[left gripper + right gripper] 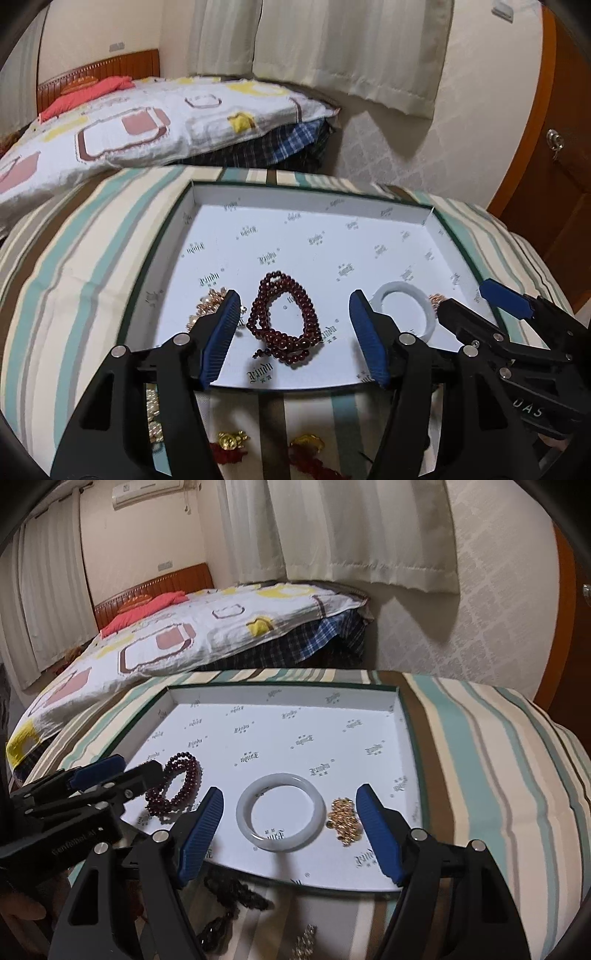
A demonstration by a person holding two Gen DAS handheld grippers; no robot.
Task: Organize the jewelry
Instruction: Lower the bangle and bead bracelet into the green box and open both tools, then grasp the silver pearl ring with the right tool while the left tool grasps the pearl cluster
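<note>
A shallow white printed tray (295, 199) lies on a striped cloth. A dark red bead bracelet (284, 321) rests on the tray floor, and my left gripper (294, 295) hangs open above it, its blue pads clear of the beads. To the right lies a white jade bangle (279, 812), framed by my open right gripper (290, 790), which touches nothing. A gold chain piece (343, 818) sits just right of the bangle by the right pad. Another gold beaded piece (207, 306) lies partly hidden behind the left finger.
Loose jewelry lies on the striped cloth (92, 277) in front of the tray: gold charms on red cord (231, 441), a pearl strand (153, 417), dark beads (236, 890). A bed with a patterned quilt (147, 122) stands behind, with curtains and a wooden door (565, 147) at right.
</note>
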